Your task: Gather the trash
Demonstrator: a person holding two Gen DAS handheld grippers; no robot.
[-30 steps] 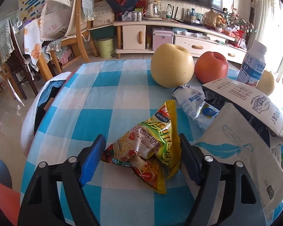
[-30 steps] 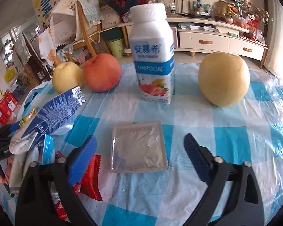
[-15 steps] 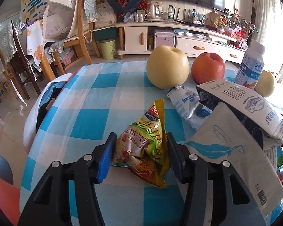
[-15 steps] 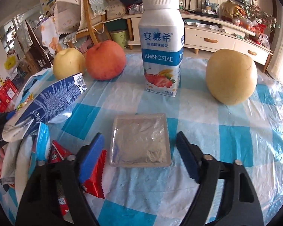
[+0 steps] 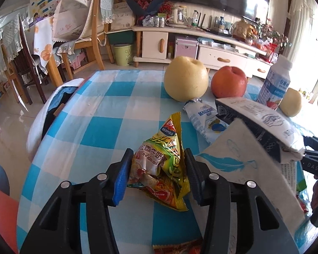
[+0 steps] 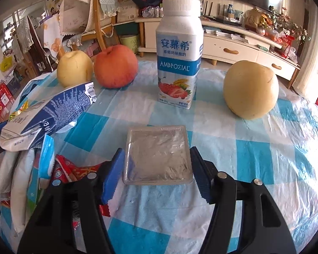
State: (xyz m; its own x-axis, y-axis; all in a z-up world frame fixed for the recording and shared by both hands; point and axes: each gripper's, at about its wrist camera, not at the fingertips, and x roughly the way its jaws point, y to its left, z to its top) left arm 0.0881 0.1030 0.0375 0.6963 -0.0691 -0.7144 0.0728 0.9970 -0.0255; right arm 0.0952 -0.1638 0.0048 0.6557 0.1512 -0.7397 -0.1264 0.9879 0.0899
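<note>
Now: left gripper (image 5: 156, 175) closing, pressing the snack wrapper (image 5: 159, 167); right gripper (image 6: 156, 169) closing around the near plastic tray (image 6: 156, 154); squeeze evenly, lift straight.

On the counter (image 6: 254, 152): two yellow pears, one at far left (image 6: 74, 68) and one at right (image 6: 250, 90); one red apple (image 6: 115, 65); one yoghurt bottle (image 6: 178, 50); one clear plastic tray (image 6: 157, 158); one yellow-green snack wrapper (image 5: 159, 163); one dark-blue carton (image 6: 46, 114); one white-and-blue pouch (image 5: 205, 119).

Each tool (image 5: 156, 174) has black plastic arms, silver screws and blue ridged pads (image 6: 114, 174).
</note>
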